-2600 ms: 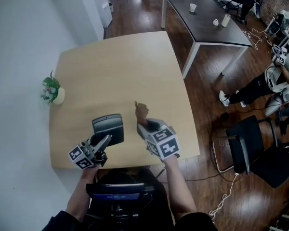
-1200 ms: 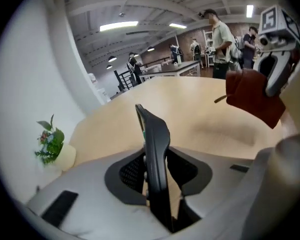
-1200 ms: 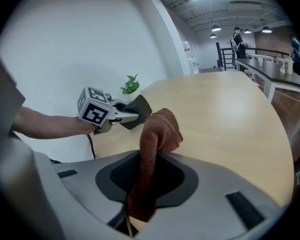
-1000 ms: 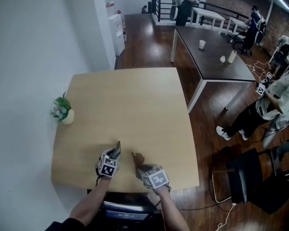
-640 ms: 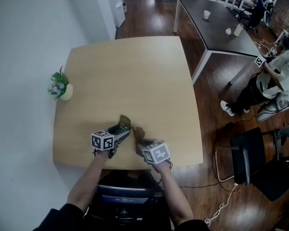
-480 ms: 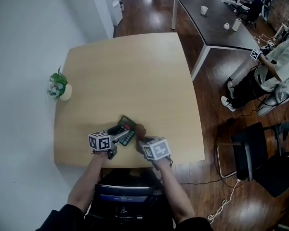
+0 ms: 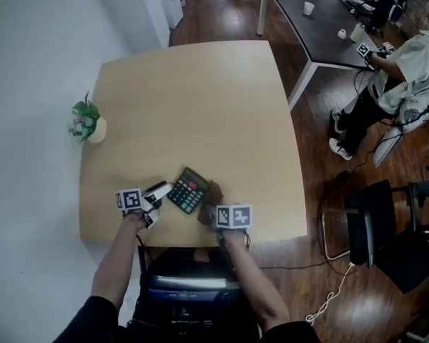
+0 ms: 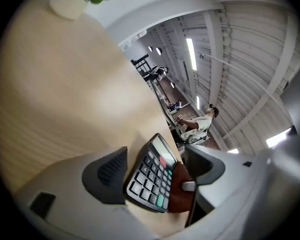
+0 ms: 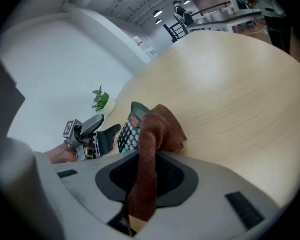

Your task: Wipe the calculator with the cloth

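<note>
Head view: calculator lies flat on the table near your edge. Its long axis runs diagonally, display end pointing far-right.

Left gripper view: your left gripper has just been opening. Jaws are wide, with the calculator's key end between them.

Right gripper view: your right gripper is clamped on the cloth, just beside the calculator.

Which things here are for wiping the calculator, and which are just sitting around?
For the job: calculator on the wooden table; brown cloth, pinched in the right gripper; left gripper, jaws just opened, calculator between them.

Just sitting around: potted plant; black chair; dark table with cups.
</note>
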The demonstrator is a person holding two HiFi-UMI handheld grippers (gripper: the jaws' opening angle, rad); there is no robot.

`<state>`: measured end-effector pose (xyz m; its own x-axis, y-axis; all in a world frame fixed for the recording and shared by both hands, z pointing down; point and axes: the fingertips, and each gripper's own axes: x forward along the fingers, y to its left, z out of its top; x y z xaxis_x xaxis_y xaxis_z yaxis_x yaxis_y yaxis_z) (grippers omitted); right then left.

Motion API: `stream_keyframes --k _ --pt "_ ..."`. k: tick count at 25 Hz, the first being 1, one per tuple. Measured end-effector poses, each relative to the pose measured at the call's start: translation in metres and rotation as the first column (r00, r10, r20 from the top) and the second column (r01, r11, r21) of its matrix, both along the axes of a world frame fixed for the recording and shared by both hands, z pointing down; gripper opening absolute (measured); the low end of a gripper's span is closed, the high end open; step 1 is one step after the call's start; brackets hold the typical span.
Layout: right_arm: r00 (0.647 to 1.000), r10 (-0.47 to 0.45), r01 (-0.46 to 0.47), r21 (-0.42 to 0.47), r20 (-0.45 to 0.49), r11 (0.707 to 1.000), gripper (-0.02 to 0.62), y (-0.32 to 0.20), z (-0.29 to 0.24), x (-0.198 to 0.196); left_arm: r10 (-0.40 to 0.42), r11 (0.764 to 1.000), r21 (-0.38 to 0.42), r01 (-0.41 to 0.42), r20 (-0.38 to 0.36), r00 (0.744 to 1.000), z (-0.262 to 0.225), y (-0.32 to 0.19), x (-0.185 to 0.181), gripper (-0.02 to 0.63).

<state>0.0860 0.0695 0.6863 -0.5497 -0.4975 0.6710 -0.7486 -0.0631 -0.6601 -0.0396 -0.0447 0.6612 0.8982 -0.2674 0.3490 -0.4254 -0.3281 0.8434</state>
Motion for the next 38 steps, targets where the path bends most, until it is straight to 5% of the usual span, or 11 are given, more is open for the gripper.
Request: stream_keyframes --k 4,8,15,20,26,38 --pt "0.999 0.026 -0.027 0.046 0.02 0.999 0.08 -0.035 0.002 -0.017 -0.019 0.996 -0.09 0.01 -0.092 0.996 0.006 -0.008 0.006 0.357" --pt "0.999 -0.039 0.04 0.091 -0.012 0.995 0.08 -0.082 0.001 -0.02 -0.15 0.983 -0.138 0.123 -0.215 0.965 -0.001 -0.043 0.004 0.356" --pt "0.974 -0.173 0.193 0.136 -0.145 0.972 0.078 -0.217 0.0 -0.023 -0.32 0.943 -0.185 0.278 -0.264 0.91 0.001 -0.144 -0.018 0.355" --pt "0.944 -0.208 0.251 0.147 -0.254 0.957 0.078 -0.292 -0.003 -0.015 -0.355 0.93 -0.212 0.3 -0.311 0.881 0.002 -0.191 -0.017 0.353" --pt "0.969 -0.065 0.099 0.134 -0.238 0.986 0.08 -0.273 -0.002 0.009 -0.345 0.934 -0.23 0.274 -0.37 0.863 0.004 -0.199 -0.024 0.325" --pt "0.983 -0.025 0.053 0.153 -0.18 0.987 0.08 -0.218 0.0 0.008 -0.362 0.929 -0.223 0.295 -0.39 0.847 0.003 -0.182 -0.021 0.291"
